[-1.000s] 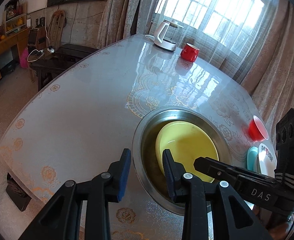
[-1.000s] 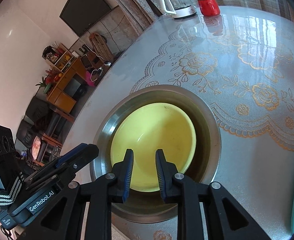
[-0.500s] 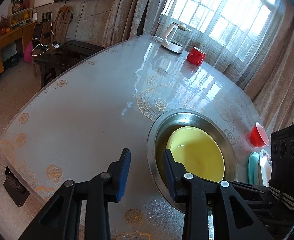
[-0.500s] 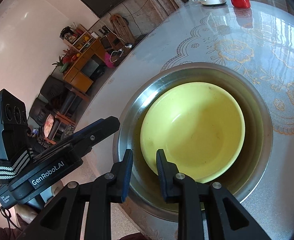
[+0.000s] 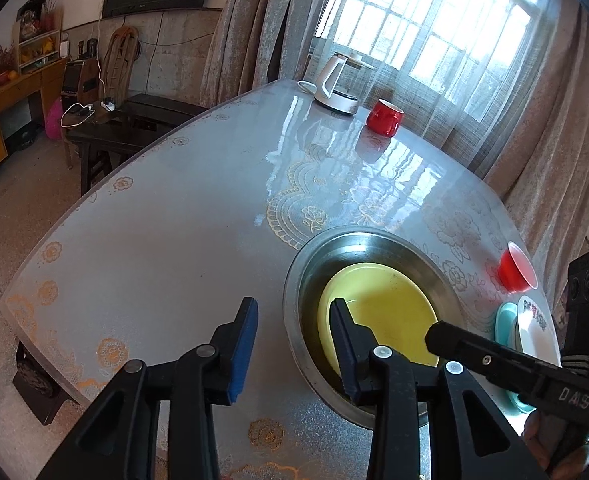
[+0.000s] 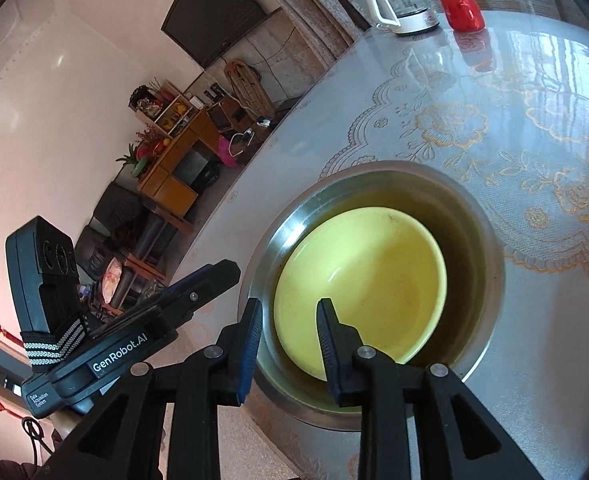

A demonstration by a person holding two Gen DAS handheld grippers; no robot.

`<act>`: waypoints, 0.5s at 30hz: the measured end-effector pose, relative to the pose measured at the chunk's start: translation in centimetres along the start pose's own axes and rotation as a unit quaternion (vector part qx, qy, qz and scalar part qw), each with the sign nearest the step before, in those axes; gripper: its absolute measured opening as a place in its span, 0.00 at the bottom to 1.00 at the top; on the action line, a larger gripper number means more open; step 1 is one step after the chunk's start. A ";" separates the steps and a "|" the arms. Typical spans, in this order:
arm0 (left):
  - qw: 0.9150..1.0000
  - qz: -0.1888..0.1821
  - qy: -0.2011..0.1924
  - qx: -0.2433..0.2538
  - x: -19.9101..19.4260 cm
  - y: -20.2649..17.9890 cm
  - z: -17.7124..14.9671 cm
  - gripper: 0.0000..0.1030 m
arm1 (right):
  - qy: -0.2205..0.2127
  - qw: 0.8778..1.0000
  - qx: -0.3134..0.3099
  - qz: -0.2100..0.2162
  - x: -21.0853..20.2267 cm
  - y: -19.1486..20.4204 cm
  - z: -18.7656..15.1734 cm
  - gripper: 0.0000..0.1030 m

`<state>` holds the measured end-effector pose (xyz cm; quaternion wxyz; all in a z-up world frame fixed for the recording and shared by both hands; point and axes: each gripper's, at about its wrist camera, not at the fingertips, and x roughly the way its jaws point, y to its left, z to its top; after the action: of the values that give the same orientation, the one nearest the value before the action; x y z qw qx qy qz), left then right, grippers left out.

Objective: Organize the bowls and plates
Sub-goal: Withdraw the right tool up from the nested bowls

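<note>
Both grippers are held open and empty at the near rim of a steel basin.

The left gripper point(image 5: 292, 330) is spread wide, its fingers astride the basin's near-left rim. The right gripper point(image 6: 288, 332) is parted less widely, nothing gripped, one finger outside the rim and one over the yellow bowl point(image 6: 368, 286). The bowl is seen resting inside the steel basin point(image 6: 490, 240) on the lace-patterned table point(image 5: 166, 216). Near the basin's right, a red cup point(image 5: 516, 266) and stacked plates point(image 5: 534, 320) are seen; far off, a kettle point(image 5: 336, 84) and red mug point(image 5: 384, 117).
</note>
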<state>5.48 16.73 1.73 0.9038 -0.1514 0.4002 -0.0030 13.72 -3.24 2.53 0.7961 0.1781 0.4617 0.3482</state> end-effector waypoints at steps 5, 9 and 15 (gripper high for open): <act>0.999 -0.011 -0.005 0.045 -0.1 -2.7 -0.2 0.42 | -0.061 0.997 0.034 -0.024 -4.4 -2.4 -0.1 0.31; 0.996 -0.022 -0.006 0.085 0.0 -5.5 -0.7 0.45 | -0.092 0.993 0.061 -0.049 -7.5 -4.5 -0.5 0.31; 0.992 -0.037 -0.004 0.124 0.3 -9.3 -1.1 0.50 | -0.136 0.982 0.078 -0.102 -11.6 -6.6 -1.5 0.36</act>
<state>6.01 7.53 3.37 0.9163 -0.0531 0.3877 -0.0852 11.17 -16.21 4.86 0.8663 0.2378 0.3909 0.2006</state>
